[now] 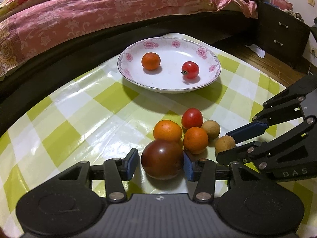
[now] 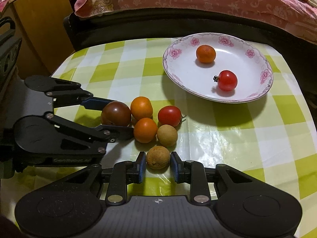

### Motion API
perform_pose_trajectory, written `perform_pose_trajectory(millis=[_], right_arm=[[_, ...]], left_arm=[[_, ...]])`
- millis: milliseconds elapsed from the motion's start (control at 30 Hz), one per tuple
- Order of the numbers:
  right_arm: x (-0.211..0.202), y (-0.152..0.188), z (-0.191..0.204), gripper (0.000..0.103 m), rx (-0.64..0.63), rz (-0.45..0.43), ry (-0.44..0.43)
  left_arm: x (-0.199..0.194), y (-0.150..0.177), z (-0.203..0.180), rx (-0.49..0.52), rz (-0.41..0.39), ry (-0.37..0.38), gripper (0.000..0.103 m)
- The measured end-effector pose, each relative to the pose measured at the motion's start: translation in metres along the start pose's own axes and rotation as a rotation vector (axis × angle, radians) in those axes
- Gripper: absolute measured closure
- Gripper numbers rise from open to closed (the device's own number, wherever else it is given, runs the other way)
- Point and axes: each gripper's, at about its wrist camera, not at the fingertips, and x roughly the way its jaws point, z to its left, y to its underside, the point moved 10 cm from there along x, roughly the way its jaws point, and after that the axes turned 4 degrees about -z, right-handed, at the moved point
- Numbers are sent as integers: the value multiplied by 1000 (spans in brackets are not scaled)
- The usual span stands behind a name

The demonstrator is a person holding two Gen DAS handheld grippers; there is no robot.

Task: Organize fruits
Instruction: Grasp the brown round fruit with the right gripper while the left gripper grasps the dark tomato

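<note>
1. Dark-brown tomato, left wrist view: it sits on the checked tablecloth between the spread fingers of the left gripper; the right pad touches it, the left stands apart.
2. Right wrist view: the right gripper brackets a tan longan, narrow gaps either side; the floral plate holds an orange and a red tomato.

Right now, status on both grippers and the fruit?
Left gripper open, straddling dark tomato. Right gripper open around brown longan, slight gaps. Plate holds two fruits, five others clustered tight beside targets.

Glossy plastic tablecloth, glazed ceramic plate, matt rough longan.
</note>
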Motion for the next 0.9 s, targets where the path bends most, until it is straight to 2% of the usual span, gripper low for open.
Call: perform_pose_trajectory(millis=[100,333,900], right_arm=[[-1,0,-1,80,0,2,3],[-3,2,-6,80,-7,5,20],[-4,4,-3,79,-79,-9,28]], left_arm=[[-3,1,0,-11,0,7,55],[-15,12,-1,-1,16,4,55],[-21,21,-1,40,8,-18,49]])
